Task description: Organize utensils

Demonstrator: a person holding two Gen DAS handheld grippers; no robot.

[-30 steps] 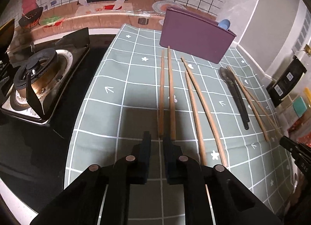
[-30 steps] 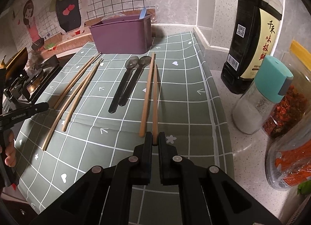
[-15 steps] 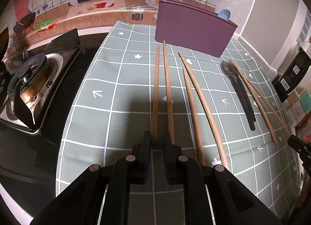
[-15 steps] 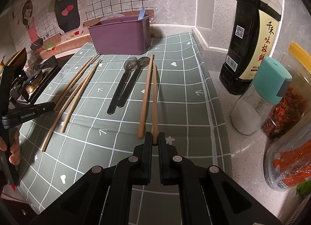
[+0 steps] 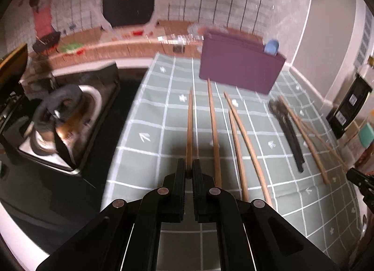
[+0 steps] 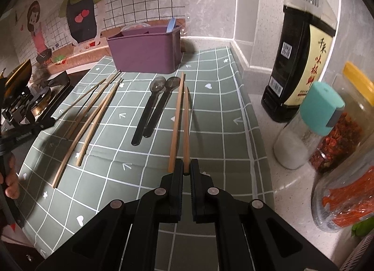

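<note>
Chopsticks pinched in both grippers over a green grid mat [image 6: 222,111].

Stove [image 5: 65,116] sits far left; the left gripper [image 5: 188,168] is clenched on one chopstick [image 5: 189,128], which points toward the purple bin [image 5: 238,67] at the mat's far edge. Three more chopsticks [image 5: 236,144] lie just right of it, then two black spoons [image 6: 152,111]. The right gripper [image 6: 186,169] grips another chopstick's [image 6: 186,128] near end, its mate [image 6: 176,121] touching alongside. Bottles [image 6: 301,60] stand rightmost.

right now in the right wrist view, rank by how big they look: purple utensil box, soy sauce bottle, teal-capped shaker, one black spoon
1. soy sauce bottle, though it stands nearer the camera than the box
2. purple utensil box
3. teal-capped shaker, also near the camera
4. black spoon, long but thin
</note>
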